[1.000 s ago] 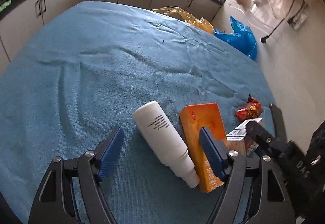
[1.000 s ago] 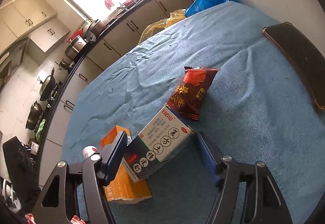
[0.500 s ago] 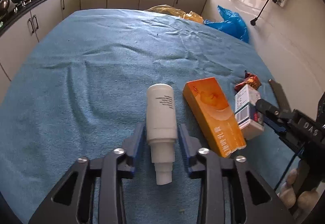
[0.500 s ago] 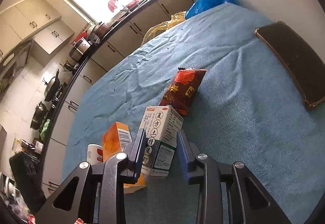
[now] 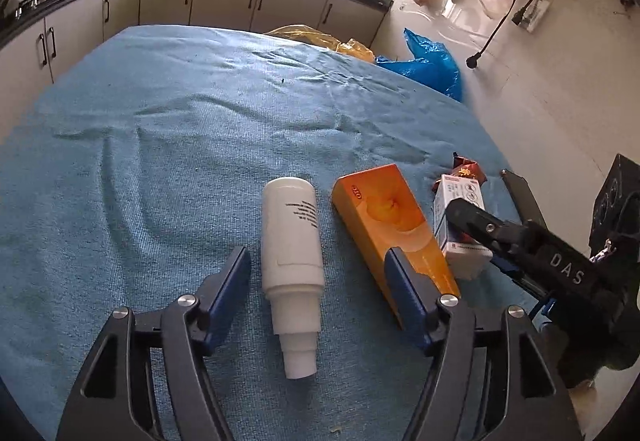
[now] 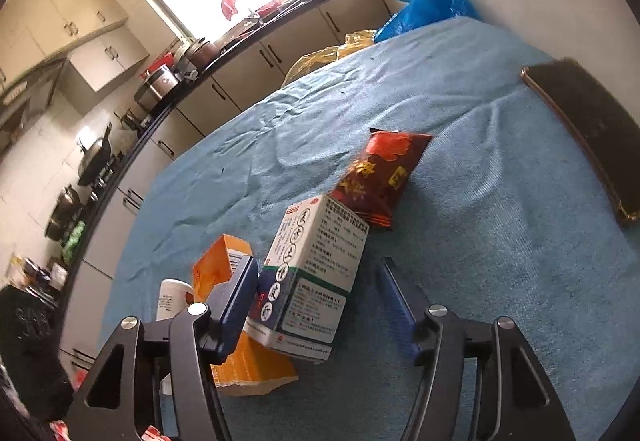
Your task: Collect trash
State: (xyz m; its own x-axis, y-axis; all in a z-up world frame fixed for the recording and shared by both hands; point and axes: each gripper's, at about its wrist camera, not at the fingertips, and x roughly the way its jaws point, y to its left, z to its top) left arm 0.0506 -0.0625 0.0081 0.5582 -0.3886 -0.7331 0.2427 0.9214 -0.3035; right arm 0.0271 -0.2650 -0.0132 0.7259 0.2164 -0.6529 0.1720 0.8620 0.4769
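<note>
A white plastic bottle (image 5: 292,249) lies on the blue tablecloth (image 5: 180,129), cap toward me, between the fingers of my open left gripper (image 5: 320,293), untouched. An orange box (image 5: 394,229) lies to its right. A white and green medicine box (image 6: 314,273) stands between the fingers of my open right gripper (image 6: 320,305), leaning on the orange box (image 6: 224,265). A red snack packet (image 6: 380,177) lies just beyond it. The medicine box (image 5: 460,225) and snack packet (image 5: 466,171) also show in the left wrist view.
A dark phone (image 6: 592,133) lies at the table's right edge. Blue (image 5: 430,63) and yellow (image 5: 320,39) plastic bags sit past the far table edge. Kitchen cabinets (image 5: 224,1) with pots run behind.
Both grippers opened. The left one had closed around the white bottle and the right one around the medicine box half a second ago; both items now stand free on the cloth.
</note>
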